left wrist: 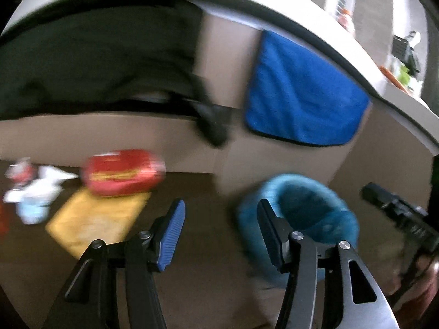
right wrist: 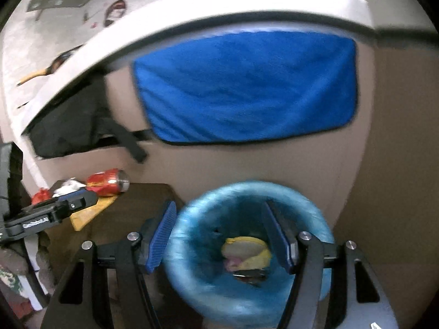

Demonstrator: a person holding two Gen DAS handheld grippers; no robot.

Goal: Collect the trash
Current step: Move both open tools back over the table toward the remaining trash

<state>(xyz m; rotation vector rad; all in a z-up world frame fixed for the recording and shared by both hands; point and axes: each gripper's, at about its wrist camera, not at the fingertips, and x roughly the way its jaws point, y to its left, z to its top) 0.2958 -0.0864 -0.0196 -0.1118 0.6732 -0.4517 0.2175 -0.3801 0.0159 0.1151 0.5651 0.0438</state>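
Note:
A round bin with a blue liner [right wrist: 189,246] stands on the floor against a beige cabinet. Yellow and pink wrappers [right wrist: 247,249] lie inside it. My right gripper [right wrist: 219,205] hovers open above the bin's mouth with nothing between its fingers. In the left wrist view the bin [left wrist: 315,213] is at lower right, and my left gripper [left wrist: 221,219] stands open and empty just left of it. A red can [left wrist: 123,172] lies on its side at the cabinet's foot, at the far edge of a yellow mat [left wrist: 90,222]. Crumpled white paper [left wrist: 41,183] lies left of the can.
A blue towel [right wrist: 247,87] hangs over the cabinet front under a white counter edge [right wrist: 192,19]. A dark opening with a black strap [left wrist: 211,120] lies to the left. The right gripper [left wrist: 397,216] shows at the right edge of the left wrist view. The floor is dark brown.

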